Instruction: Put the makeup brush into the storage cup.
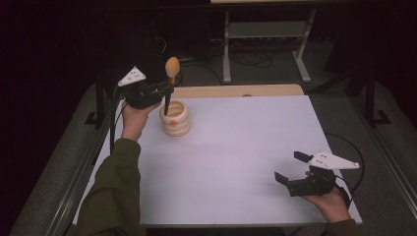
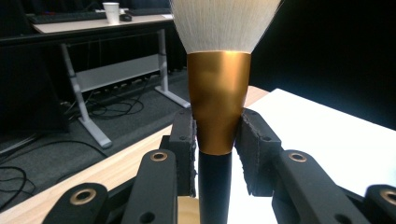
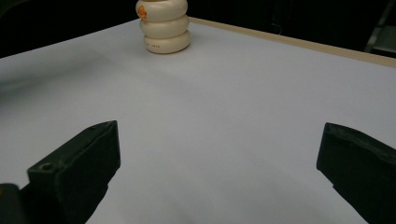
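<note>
A makeup brush [image 1: 170,81] with a black handle, gold ferrule and pale bristles stands upright, its lower end inside a cream ribbed cup [image 1: 175,118] at the table's back left. My left gripper [image 1: 166,89] is shut on the brush. In the left gripper view the pads press the gold ferrule [image 2: 216,100] from both sides. The cup [image 3: 163,25] also stands far off in the right gripper view. My right gripper [image 1: 290,167] rests low near the front right edge, jaws wide apart with bare table between them [image 3: 219,172].
The white table top [image 1: 236,147] has a wooden strip [image 1: 231,91] along its far edge. Beyond it stand a grey metal bench frame [image 1: 265,44] and floor cables. A desk with a paper cup [image 2: 111,11] shows far off.
</note>
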The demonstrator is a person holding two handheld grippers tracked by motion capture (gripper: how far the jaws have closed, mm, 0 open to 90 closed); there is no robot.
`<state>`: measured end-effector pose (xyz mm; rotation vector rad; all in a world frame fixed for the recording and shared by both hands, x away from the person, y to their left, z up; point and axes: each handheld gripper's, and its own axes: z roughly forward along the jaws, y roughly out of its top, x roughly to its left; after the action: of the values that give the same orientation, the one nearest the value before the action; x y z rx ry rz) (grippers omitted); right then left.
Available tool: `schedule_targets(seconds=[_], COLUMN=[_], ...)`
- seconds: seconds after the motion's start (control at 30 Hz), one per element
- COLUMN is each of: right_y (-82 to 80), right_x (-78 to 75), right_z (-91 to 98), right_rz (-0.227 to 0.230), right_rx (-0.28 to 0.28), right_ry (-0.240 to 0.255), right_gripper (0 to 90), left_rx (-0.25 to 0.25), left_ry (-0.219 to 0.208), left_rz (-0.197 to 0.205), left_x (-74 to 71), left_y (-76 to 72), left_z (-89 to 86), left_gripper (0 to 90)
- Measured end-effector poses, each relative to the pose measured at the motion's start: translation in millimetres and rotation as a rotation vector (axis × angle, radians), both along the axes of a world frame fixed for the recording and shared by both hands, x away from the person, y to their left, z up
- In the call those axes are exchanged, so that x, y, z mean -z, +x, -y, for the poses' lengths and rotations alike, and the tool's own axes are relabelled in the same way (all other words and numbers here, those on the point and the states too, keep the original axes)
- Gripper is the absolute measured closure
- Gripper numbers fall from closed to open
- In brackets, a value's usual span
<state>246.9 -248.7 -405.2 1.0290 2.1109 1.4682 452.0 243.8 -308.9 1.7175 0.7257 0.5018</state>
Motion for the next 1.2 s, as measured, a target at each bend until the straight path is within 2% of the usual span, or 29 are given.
schedule_targets(seconds=[0.33, 0.5, 0.57, 1.2], right_y=[0.5, 0.1, 0.0, 0.2], right_x=[1.0, 1.2, 1.2, 1.7], right_z=[0.7, 0.5, 0.9, 1.1], right_rz=[-0.001, -0.004, -0.005, -0.003], right_rx=[-0.001, -0.001, -0.001, -0.004], right_ry=[-0.001, -0.001, -0.001, -0.007], right_gripper=[0.0, 0.0, 0.0, 0.0], left_rx=[-0.016, -0.018, -0.02, -0.035], left_ry=[-0.029, -0.025, -0.01, -0.013], left_rz=[-0.009, -0.015, -0.019, -0.066], left_x=[12.5, 18.0, 20.1, 45.2], left_y=[13.0, 16.3, 17.1, 18.9], left_z=[-3.2, -1.7, -1.1, -3.2], left_gripper=[68.5, 68.5, 68.5, 68.5])
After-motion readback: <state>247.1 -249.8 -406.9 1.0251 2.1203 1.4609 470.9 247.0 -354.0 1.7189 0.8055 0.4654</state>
